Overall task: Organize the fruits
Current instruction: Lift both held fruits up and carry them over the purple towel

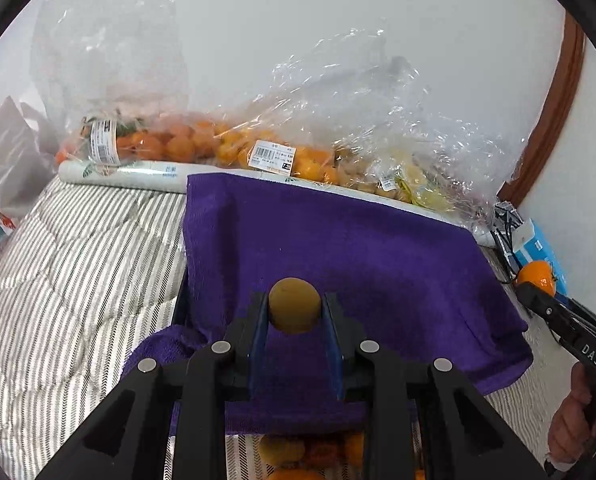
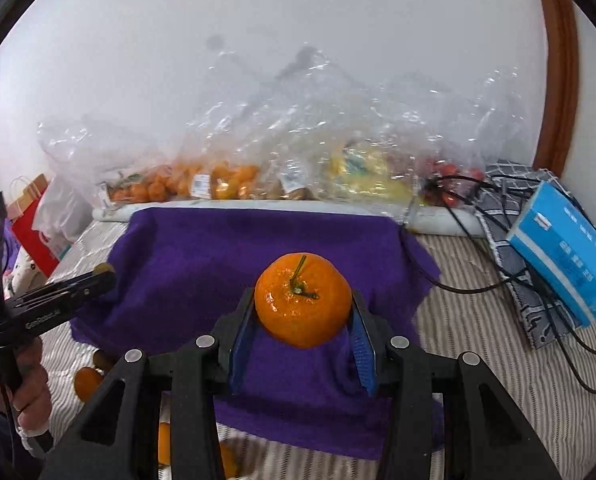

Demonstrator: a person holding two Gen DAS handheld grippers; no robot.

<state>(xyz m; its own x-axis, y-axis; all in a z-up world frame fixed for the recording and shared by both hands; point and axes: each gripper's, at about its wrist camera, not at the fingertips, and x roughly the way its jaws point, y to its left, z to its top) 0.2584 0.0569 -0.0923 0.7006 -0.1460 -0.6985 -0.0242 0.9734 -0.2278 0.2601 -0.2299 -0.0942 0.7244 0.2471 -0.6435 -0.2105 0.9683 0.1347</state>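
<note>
My right gripper (image 2: 302,336) clamps a glossy round orange tangerine (image 2: 302,300) and my left gripper (image 1: 295,334) pinches a small dull-brown round fruit (image 1: 294,305), both above the purple terry towel (image 1: 378,252). I'd lower each gently, keeping kinds apart, and release only once settled.

Home bedroom: striped quilt (image 1: 77,248), grocery bags (image 1: 201,140).

Soft even daylight, glare on plastic bags (image 1: 338,112), fisheye-warped edges w/ dark vignette.
</note>
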